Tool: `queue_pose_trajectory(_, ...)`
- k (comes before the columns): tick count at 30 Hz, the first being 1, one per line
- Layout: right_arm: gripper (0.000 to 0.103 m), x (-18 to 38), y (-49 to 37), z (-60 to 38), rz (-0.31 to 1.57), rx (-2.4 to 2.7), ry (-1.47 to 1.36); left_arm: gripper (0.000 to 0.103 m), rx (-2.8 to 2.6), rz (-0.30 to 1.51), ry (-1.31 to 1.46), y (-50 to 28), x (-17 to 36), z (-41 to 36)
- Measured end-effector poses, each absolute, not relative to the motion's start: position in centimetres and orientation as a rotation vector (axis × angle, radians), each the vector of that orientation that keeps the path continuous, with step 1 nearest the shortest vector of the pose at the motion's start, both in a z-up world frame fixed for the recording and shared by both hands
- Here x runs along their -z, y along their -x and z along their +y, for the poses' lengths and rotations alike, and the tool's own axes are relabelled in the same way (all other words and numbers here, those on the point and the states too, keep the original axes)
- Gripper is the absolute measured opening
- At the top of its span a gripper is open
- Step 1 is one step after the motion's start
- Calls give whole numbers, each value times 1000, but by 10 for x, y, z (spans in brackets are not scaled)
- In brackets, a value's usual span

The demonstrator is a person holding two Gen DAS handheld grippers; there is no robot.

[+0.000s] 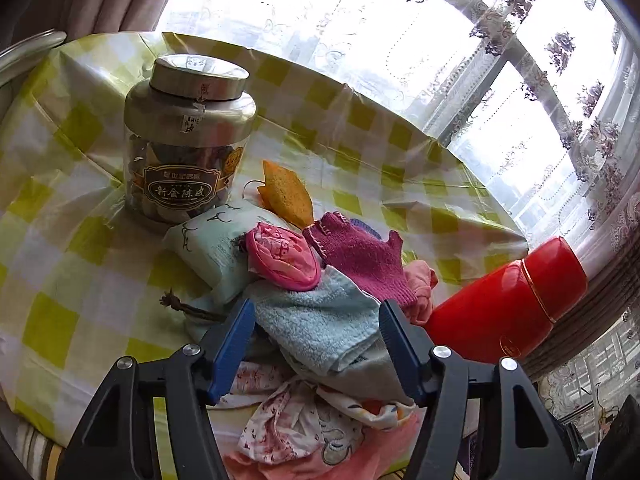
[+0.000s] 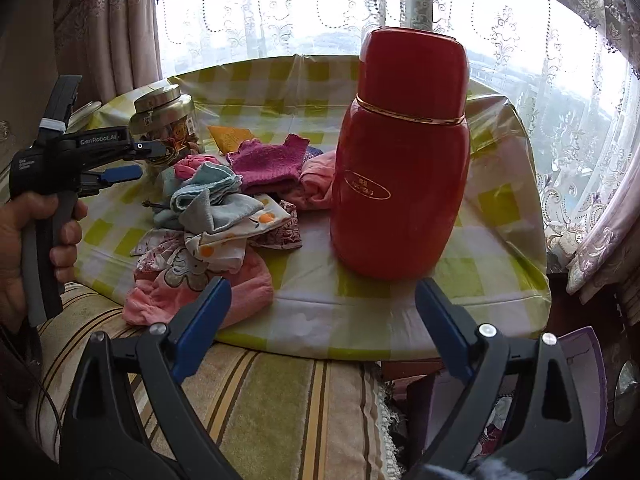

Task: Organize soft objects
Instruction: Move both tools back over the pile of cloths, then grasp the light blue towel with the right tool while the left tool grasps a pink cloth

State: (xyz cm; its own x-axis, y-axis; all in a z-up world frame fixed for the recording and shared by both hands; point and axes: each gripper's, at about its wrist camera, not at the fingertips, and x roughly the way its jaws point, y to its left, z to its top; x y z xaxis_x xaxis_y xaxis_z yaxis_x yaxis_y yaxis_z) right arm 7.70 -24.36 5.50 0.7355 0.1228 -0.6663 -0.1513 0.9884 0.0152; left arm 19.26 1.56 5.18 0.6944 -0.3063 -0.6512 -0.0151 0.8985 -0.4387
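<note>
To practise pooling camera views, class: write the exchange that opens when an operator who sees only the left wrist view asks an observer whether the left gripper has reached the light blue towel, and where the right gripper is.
Operator: The light blue towel sits between my fingers. Is the left gripper touching it?
Observer: No. In the right wrist view it appears to hang short of the pile, open.
Operator: Where is the right gripper?
Observer: The right gripper is open and empty at the table's near edge, in front of the red flask.
Operator: What cloth is nearest it?
Observer: The pink cloth drooping over that edge, beside its left finger.
</note>
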Motion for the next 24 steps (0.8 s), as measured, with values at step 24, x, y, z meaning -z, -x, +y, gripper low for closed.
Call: queue_pose_trajectory(24,95,-51,-144,-134,684,-268,319,24,206,851,718,-263,10,48)
